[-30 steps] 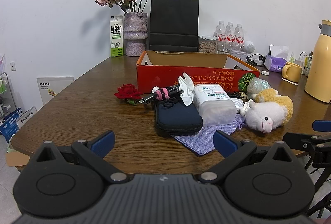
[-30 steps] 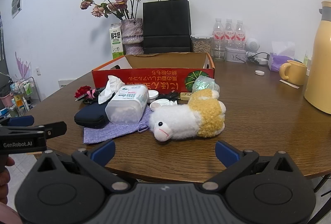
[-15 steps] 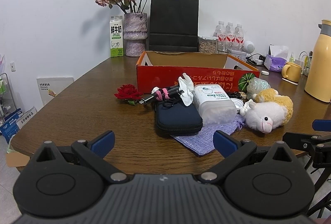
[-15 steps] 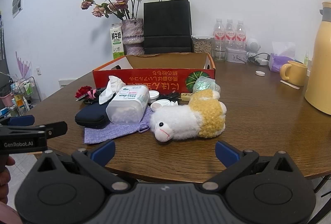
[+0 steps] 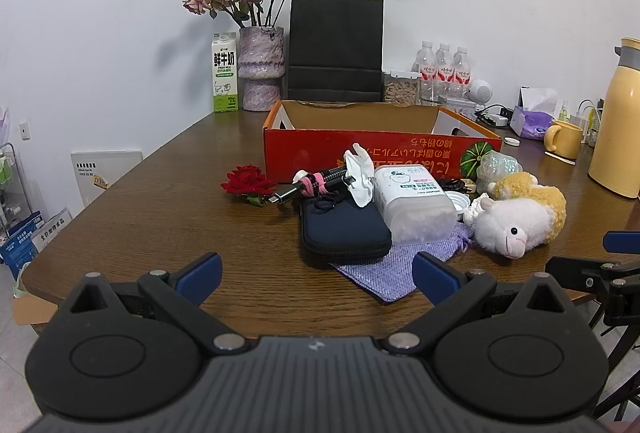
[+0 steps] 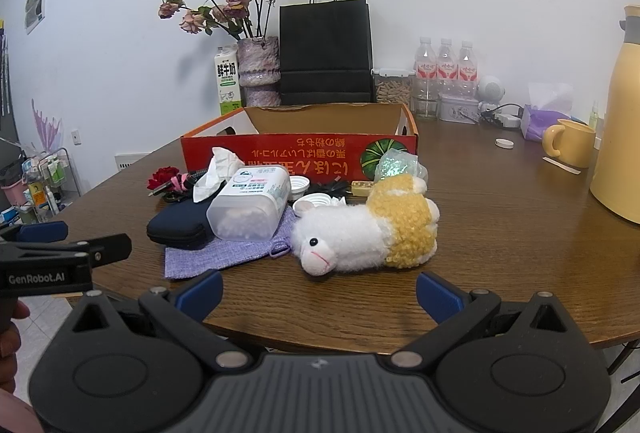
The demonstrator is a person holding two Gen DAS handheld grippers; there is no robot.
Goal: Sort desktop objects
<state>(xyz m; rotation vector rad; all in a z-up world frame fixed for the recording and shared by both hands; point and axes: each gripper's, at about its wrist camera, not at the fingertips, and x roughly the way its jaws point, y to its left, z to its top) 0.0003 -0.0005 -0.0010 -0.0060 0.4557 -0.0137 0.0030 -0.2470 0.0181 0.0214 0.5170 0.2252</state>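
Several desktop objects crowd mid-frame before the red box point(image 5: 380, 149): plush sheep point(image 6: 360, 229), wipes tub point(image 5: 414, 203), navy pouch point(image 5: 344, 229) (on purple cloth). Left gripper point(image 5: 316, 273) and right gripper point(image 6: 318, 291) gape wide, empty, at the frames' bottom over the surface point(image 5: 160, 209) edge.

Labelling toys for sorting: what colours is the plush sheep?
The plush sheep is white with a curly yellow back half and a pink snout; clearest in the right wrist view.
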